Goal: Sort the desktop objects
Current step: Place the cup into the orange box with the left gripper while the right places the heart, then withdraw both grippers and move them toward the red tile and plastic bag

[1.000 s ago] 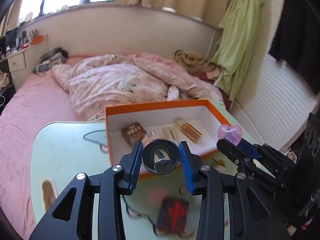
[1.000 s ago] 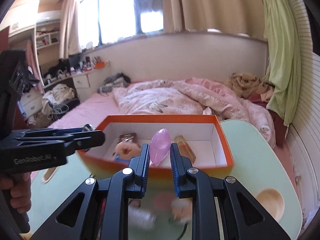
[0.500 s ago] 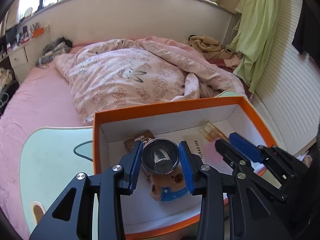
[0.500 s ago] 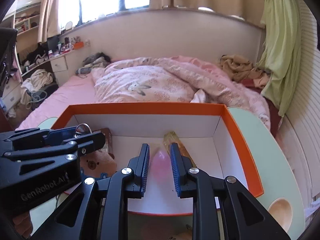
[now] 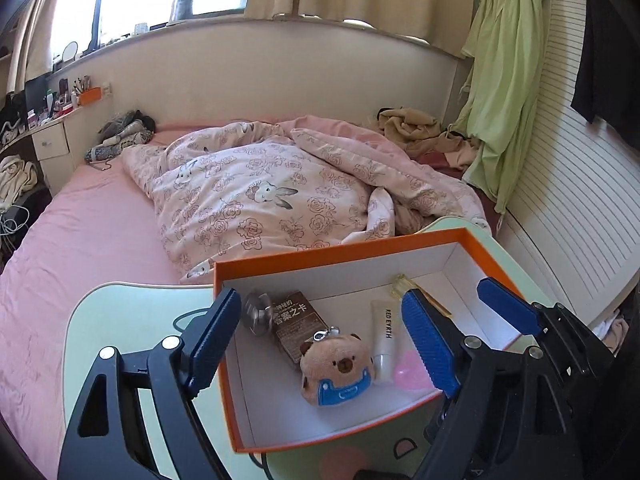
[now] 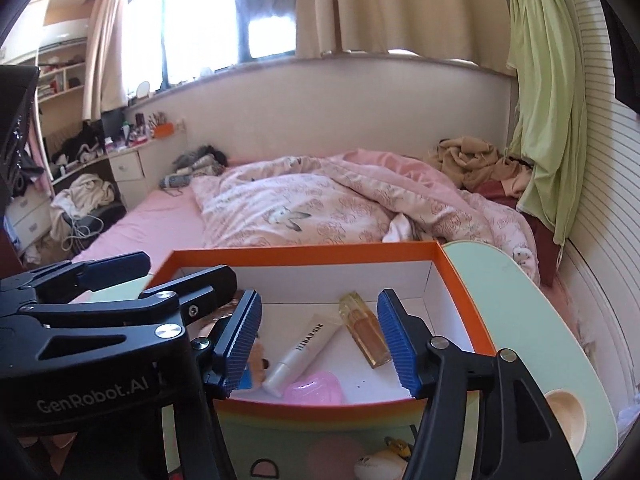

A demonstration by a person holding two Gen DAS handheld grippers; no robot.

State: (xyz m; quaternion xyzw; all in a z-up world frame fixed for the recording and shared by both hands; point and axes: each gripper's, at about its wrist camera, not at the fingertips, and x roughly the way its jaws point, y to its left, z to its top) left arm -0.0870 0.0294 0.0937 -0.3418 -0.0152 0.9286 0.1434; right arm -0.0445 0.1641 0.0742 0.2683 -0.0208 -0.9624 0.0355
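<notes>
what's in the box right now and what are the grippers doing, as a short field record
container: orange box on the green table
in box: metal cup, brown packet, plush bear, white tube, amber bottle, pink heart
left gripper: open, holding nothing
right gripper: open, holding nothing
outside box: small items on the table's near edge, too cut off to name
</notes>
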